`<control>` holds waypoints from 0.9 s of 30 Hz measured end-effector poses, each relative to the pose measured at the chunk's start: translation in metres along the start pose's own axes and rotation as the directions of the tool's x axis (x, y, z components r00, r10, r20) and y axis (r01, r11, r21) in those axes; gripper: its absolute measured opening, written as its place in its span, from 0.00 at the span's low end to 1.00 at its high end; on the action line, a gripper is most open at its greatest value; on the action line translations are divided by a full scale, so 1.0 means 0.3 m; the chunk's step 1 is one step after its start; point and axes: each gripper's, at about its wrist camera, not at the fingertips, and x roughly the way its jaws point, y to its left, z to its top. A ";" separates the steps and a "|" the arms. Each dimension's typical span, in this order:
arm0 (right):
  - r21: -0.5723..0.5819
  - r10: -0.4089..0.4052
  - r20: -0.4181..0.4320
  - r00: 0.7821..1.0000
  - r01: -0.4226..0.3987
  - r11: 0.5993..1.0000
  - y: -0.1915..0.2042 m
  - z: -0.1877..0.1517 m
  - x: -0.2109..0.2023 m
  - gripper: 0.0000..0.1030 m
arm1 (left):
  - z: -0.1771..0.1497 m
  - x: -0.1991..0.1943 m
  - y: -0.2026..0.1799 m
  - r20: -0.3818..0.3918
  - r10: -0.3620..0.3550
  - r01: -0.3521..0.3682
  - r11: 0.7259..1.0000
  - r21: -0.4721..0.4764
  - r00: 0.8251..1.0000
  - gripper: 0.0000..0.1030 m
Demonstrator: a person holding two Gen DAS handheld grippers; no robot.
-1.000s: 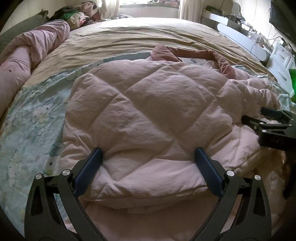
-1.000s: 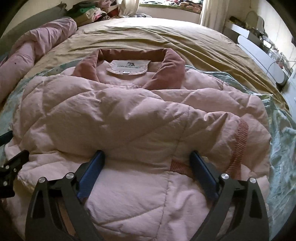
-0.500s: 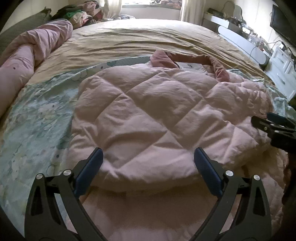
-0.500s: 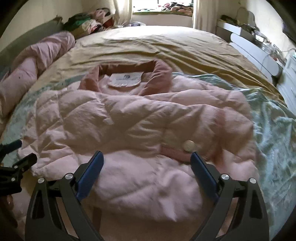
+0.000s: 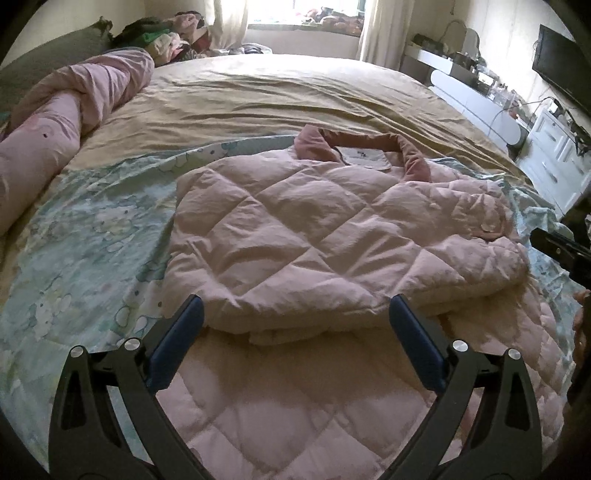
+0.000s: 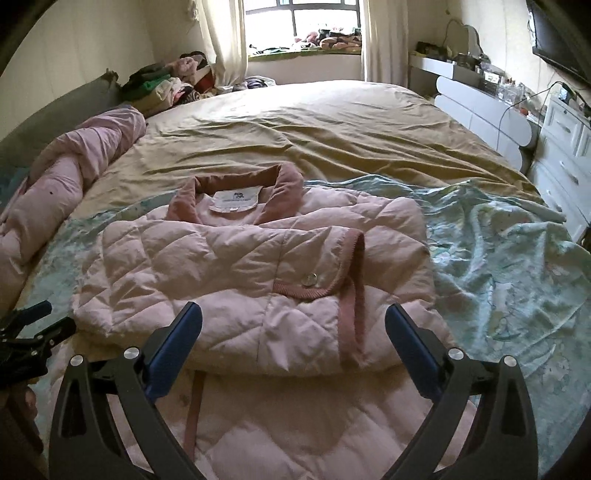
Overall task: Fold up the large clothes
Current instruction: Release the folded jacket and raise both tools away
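The left gripper (image 5: 295,325) fills the bottom of the left wrist view with its blue-padded fingers (image 5: 177,343) spread wide and nothing between them; they sit above the near part of a pale pink quilted padded jacket (image 5: 314,240), whether touching it cannot be told. The right gripper (image 6: 293,332) likewise stands wide open and empty at the bottom of the right wrist view, its blue pads (image 6: 410,350) framing the folded edge of the same jacket (image 6: 240,273). The jacket lies in the centre of both frames, its upper part doubled over the lower part, with a dusty-rose collar (image 6: 284,184) and a white label (image 6: 236,199) at the far end and a rose-trimmed cuff with a round silver button (image 6: 312,278) on top. It rests on a light blue printed sheet (image 6: 498,266), which lies over a tan bedspread (image 6: 314,125) covering the large bed. A rolled pink duvet (image 5: 66,110) runs along the upper left of the frame. A white dresser (image 6: 565,147) stands at the right edge, and a heap of clothes (image 6: 166,85) sits at the upper left near the curtained window (image 6: 317,18).
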 end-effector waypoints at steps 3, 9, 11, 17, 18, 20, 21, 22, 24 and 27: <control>0.002 -0.001 0.012 1.000 0.001 1.000 -0.018 -0.015 -0.041 0.96 | -0.015 -0.038 -0.018 0.016 0.000 0.000 1.000 0.013 1.000 0.91; -0.003 -0.013 0.038 0.999 0.013 1.000 -0.045 -0.051 -0.126 0.96 | -0.048 -0.097 -0.061 0.046 0.030 -0.033 0.997 0.071 0.998 0.91; -0.006 -0.018 0.052 0.998 0.018 1.000 -0.053 -0.059 -0.158 0.96 | -0.057 -0.117 -0.072 0.055 0.038 -0.042 0.995 0.090 0.998 0.91; 0.004 -0.015 0.093 0.996 0.015 1.000 -0.078 -0.066 -0.251 0.96 | -0.063 -0.185 -0.075 0.081 0.033 -0.039 0.996 0.084 0.996 0.91; 0.004 -0.010 0.099 0.995 0.010 1.000 -0.079 -0.065 -0.267 0.96 | -0.064 -0.194 -0.079 0.084 0.036 -0.043 0.995 0.087 0.996 0.91; 0.004 -0.009 0.112 0.994 0.008 1.000 -0.081 -0.065 -0.296 0.96 | -0.065 -0.216 -0.080 0.091 0.034 -0.042 0.995 0.087 0.995 0.91; 0.002 -0.007 0.118 0.993 0.007 1.000 -0.082 -0.065 -0.309 0.96 | -0.066 -0.222 -0.081 0.093 0.032 -0.041 0.995 0.086 0.995 0.91; -0.002 -0.003 0.128 0.992 0.004 1.000 -0.081 -0.066 -0.328 0.96 | -0.067 -0.236 -0.081 0.100 0.030 -0.038 0.996 0.083 0.995 0.91; -0.006 -0.003 0.142 0.990 0.003 1.000 -0.080 -0.068 -0.355 0.96 | -0.069 -0.259 -0.082 0.107 0.025 -0.033 0.997 0.076 0.994 0.91; -0.018 0.003 0.161 0.987 0.000 1.000 -0.068 -0.070 -0.395 0.96 | -0.075 -0.298 -0.090 0.125 0.019 -0.028 0.997 0.069 0.992 0.91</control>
